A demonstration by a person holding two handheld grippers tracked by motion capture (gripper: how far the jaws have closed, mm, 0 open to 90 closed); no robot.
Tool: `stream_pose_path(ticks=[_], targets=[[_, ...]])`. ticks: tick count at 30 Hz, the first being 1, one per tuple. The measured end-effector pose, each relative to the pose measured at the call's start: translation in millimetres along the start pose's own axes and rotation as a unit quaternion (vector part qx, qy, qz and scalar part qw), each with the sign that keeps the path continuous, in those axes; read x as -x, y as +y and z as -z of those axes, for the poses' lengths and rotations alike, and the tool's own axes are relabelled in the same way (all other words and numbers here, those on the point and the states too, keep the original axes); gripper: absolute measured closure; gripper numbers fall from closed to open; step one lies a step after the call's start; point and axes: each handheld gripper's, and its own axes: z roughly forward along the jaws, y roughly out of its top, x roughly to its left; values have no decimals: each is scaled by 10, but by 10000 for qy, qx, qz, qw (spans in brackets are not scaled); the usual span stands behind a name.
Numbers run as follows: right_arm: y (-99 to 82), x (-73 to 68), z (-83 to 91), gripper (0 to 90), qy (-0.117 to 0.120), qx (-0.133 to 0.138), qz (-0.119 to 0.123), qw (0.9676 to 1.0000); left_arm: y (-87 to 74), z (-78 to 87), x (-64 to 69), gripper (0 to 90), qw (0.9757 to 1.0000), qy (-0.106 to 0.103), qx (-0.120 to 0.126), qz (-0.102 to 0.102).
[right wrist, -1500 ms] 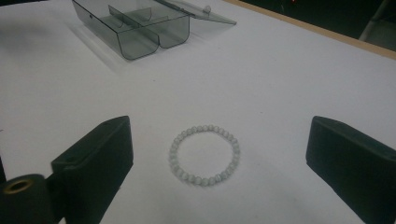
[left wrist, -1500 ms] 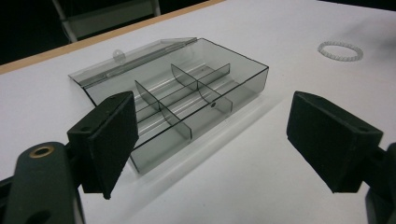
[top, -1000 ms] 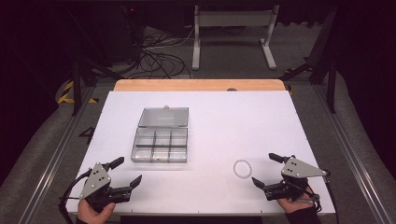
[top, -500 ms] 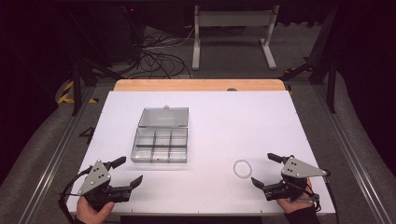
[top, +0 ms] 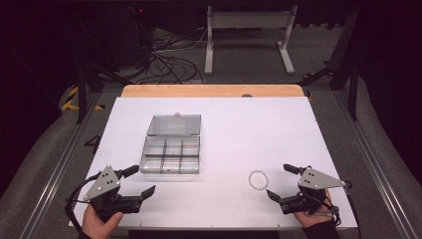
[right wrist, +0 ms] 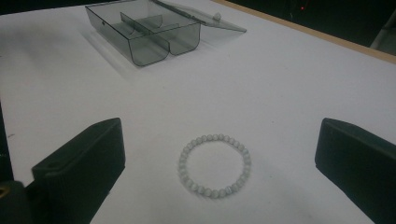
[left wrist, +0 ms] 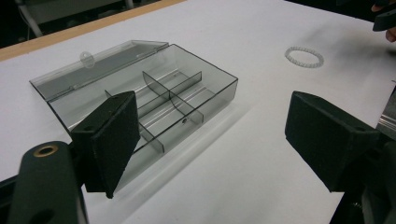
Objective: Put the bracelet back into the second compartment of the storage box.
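R gripper point(top: 285, 181) hovers at the near right corner of the table point(top: 239, 124), jaws spread wide and empty, aimed at the white bead bracelet point(right wrist: 214, 166), which lies flat on the tabletop just ahead of it, between the jaws' line of sight – prob. lined up for a pick. L gripper point(top: 137, 180) sits at the near left corner, jaws also apart w/ nothing between, facing the grey divided box point(top: 170, 154). Box sits left of centre w/ lid point(top: 175, 124) folded back toward the far edge, compartments exposed, presumably to receive the bracelet.
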Motion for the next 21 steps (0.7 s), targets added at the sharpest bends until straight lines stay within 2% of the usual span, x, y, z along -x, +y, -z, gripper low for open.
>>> stream_pose_path(ticks=[5,15,18,21], targets=[[-5,6,-6,21,16,-7,-27,10000,92,-25,23,190,9999,-95,26,-21],[-6,5,-10,21,43,-17,-44,10000,273,-217,163,191,9991,-250,-158,-304],[-10,14,-12,21,121,-12,-100,9999,314,-272,213,189,9986,-294,-195,-401],[-11,16,-18,21,139,-36,-85,9999,356,-322,240,188,9984,-354,-192,-404]])
